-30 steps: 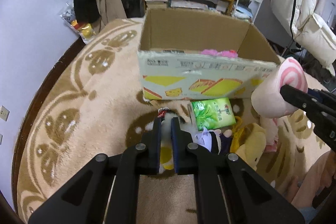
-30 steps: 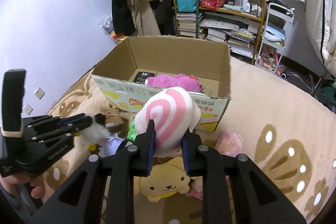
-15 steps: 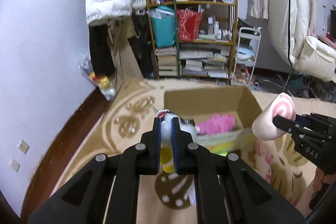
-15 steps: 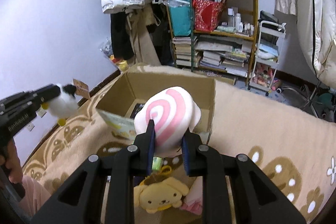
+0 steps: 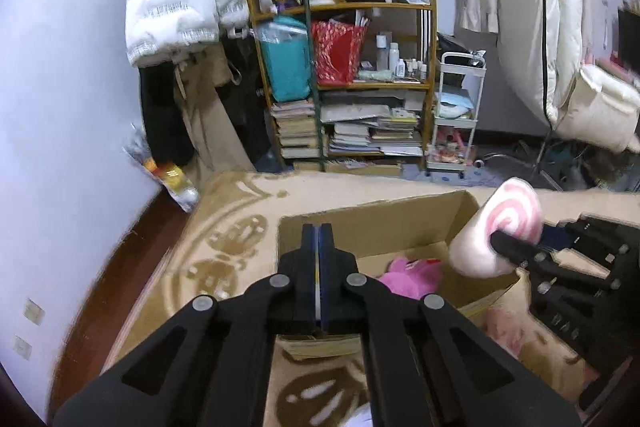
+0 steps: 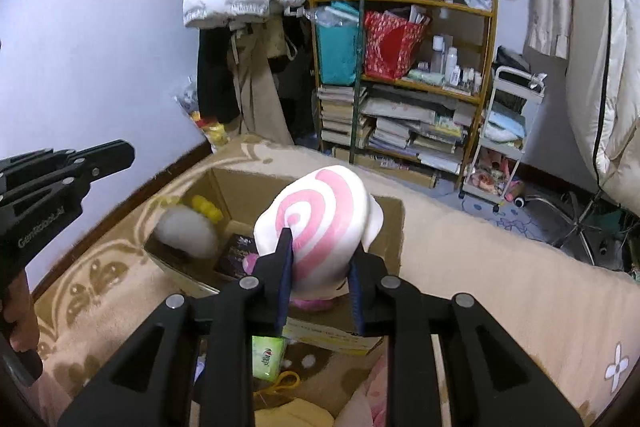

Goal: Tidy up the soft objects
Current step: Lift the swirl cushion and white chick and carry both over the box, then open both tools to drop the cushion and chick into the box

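Observation:
My left gripper (image 5: pixel 320 239) is shut, with nothing showing between its pads; in the right wrist view it (image 6: pixel 126 155) hangs left of the cardboard box (image 6: pixel 240 187). A white fluffy toy (image 6: pixel 186 231) with yellow bits shows blurred at the box's left corner. My right gripper (image 6: pixel 320 267) holds a pink swirl plush (image 6: pixel 320 223) over the box. Its jaws are opening, but the pads still touch the plush. In the left wrist view the swirl plush (image 5: pixel 496 227) hangs over the box's (image 5: pixel 380 215) right wall. A pink plush (image 5: pixel 404 275) lies inside.
On the patterned rug in front of the box lie a green packet (image 6: pixel 268 351), a yellow plush (image 6: pixel 296 415) and a pale pink plush (image 5: pixel 516 331). Behind the box stand a cluttered wooden shelf (image 5: pixel 360 75) and a white trolley (image 5: pixel 456 123). Coats hang at the left.
Both grippers rose from the rug to above the box. The white fluffy toy left the left gripper and now shows at the box. The right jaws stand slightly wider around the swirl plush.

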### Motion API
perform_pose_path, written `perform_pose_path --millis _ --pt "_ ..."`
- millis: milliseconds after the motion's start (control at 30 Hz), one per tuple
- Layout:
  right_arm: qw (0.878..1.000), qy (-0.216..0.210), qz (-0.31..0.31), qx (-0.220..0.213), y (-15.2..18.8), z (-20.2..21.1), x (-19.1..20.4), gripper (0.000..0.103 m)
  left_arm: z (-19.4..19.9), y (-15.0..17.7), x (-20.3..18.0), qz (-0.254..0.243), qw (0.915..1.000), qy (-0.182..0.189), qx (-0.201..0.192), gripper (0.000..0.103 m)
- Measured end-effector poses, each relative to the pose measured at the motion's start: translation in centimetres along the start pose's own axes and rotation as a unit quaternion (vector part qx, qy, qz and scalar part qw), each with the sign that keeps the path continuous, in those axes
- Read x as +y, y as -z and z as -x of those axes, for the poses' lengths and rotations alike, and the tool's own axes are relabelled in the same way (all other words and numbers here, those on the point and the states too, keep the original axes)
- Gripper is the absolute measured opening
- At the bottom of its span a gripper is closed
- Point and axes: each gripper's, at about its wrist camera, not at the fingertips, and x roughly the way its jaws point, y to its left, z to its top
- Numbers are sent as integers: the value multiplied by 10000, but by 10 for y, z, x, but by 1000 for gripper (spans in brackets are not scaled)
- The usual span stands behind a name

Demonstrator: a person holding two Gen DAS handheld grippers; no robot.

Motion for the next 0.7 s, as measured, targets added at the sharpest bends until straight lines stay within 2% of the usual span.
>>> perform_pose_path --millis 67,233,333,400,467,500,600,667,700 --pt "9999 -85 -102 70 1 -8 -1 29 -8 3 4 126 9998 116 138 1" --pt "9991 -253 -243 257 6 -23 -1 35 -22 16 9 157 9988 58 455 6" --pt "9982 -361 -331 344 9 -28 -3 37 -27 23 13 248 9978 -34 608 13" --pt "9982 -353 -319 355 10 -28 -4 44 -30 27 17 365 9966 -39 736 15" --pt "9984 -385 -305 294 8 -25 -5 63 -31 33 20 477 9952 9 856 18" --pt "9984 -404 -291 252 7 -22 -5 66 -30 35 20 500 9949 31 870 19" --pt "9988 -354 -273 206 4 -15 -5 70 -28 41 20 449 9947 -16 923 32" --pt "9990 -284 -250 226 4 -10 -6 83 -26 44 19 402 9947 -63 940 46" --pt "9992 -214 -251 212 4 -6 -7 85 -23 46 18 399 9948 -88 936 50"
